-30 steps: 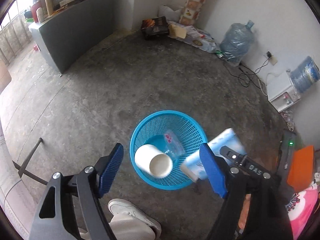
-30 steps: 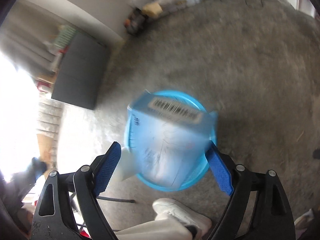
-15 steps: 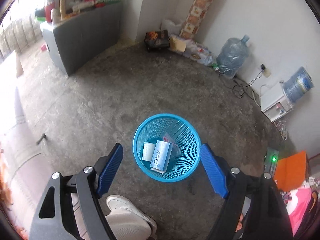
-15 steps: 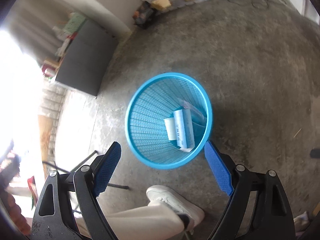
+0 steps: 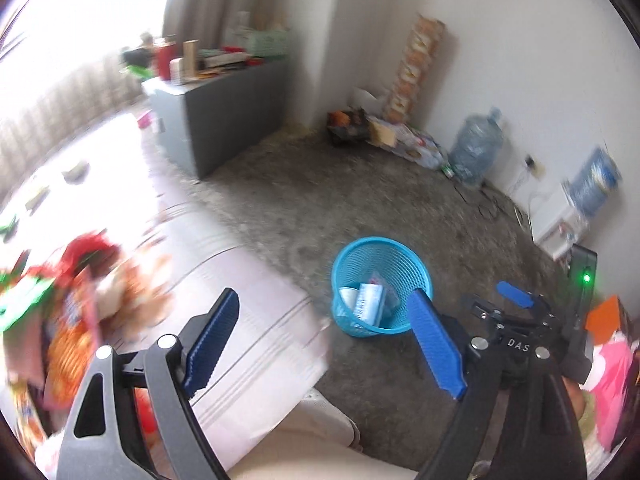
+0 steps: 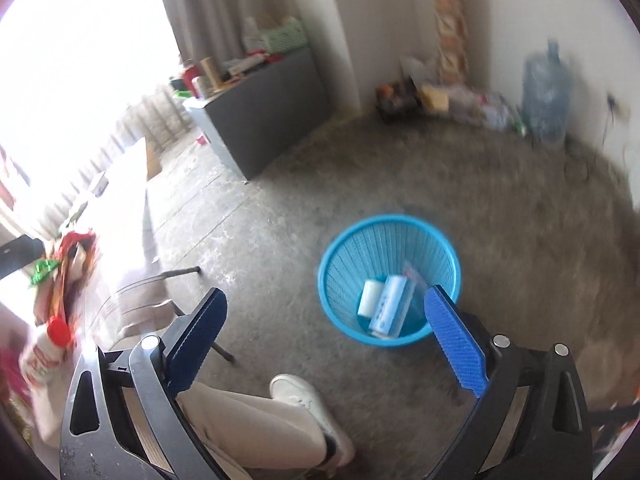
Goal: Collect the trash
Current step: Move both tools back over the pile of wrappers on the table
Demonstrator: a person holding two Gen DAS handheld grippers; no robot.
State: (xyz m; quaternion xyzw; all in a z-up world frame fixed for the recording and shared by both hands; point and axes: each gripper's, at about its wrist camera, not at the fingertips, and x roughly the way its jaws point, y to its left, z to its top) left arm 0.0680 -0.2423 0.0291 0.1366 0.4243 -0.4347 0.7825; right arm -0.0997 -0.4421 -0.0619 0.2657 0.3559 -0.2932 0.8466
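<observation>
The round blue plastic mesh basket (image 6: 390, 280) on the concrete floor (image 6: 500, 200) holds a white paper cup (image 6: 370, 298) and a pale blue carton (image 6: 390, 306). Left tongs (image 5: 326, 338) and right tongs (image 6: 324, 334) gape wide, empty.

Looking down along the left tool (image 5: 324, 340), blue pads spread wide with nothing between them. Showing a blue mesh basket (image 5: 382, 256) standing on the grey floor (image 5: 312, 200) right of centre, holding a white cup (image 5: 347, 295), a pale blue box (image 5: 369, 308) touching it, and a clear wrapper (image 5: 387, 293) behind. Showing the right tool (image 5: 514, 295) at lower right, beside the basket, blue pad raised. Blurring a white striped tabletop (image 5: 248, 320) at lower left, with red and orange packets (image 5: 76, 300) at its far left edge. Showing a grey cabinet (image 5: 224, 116) at upper left and a water jug (image 5: 476, 152) against the wall at upper right.
</observation>
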